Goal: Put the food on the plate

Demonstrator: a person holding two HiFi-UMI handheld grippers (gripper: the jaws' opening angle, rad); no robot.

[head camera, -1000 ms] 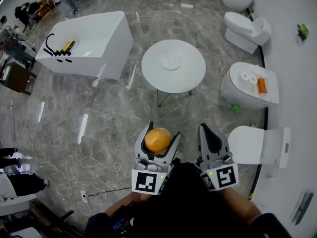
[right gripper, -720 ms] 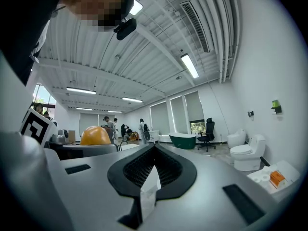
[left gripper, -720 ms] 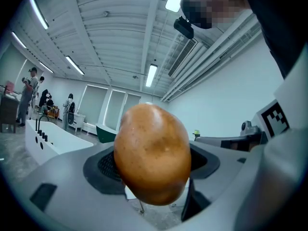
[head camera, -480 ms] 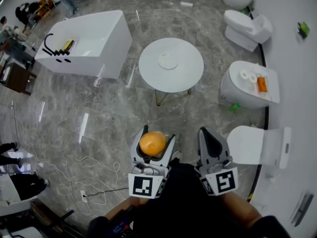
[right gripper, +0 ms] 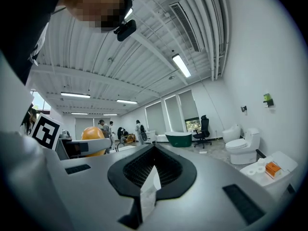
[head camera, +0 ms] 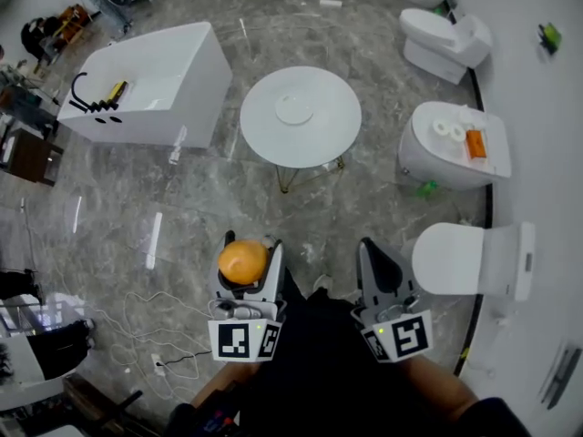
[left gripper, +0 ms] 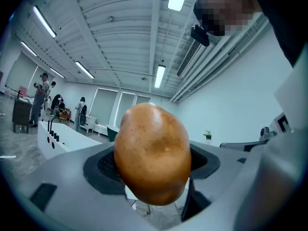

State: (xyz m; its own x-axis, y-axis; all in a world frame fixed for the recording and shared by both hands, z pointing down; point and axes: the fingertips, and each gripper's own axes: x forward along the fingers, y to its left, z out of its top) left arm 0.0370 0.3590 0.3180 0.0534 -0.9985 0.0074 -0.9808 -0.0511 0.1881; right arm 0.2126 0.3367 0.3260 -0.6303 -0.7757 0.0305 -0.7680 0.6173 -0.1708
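Two grippers sit low and near, by the person's waist, and only one is loaded. The left gripper (head camera: 251, 248) is clamped on the food (head camera: 241, 260), a smooth orange-brown lump much like a potato, pinched between both pads. In the left gripper view its long axis stands upright, crosswise to the squeeze, and it bulges above and below the pads. The right gripper (head camera: 368, 247) is pressed closed with nothing in it.

The coming move turns, I'd say, on one thing: the plate (head camera: 293, 109) lies far ahead of the loaded gripper and a touch to its right, well apart from it, near the middle of the round white table (head camera: 332, 139). The left gripper is the better lined up with it.

I can read no writing anywhere. The left cube (head camera: 239, 340) and right cube (head camera: 402, 335) carry only black-and-white squares, and the orange pack (head camera: 475, 144) at the right is too small to read.
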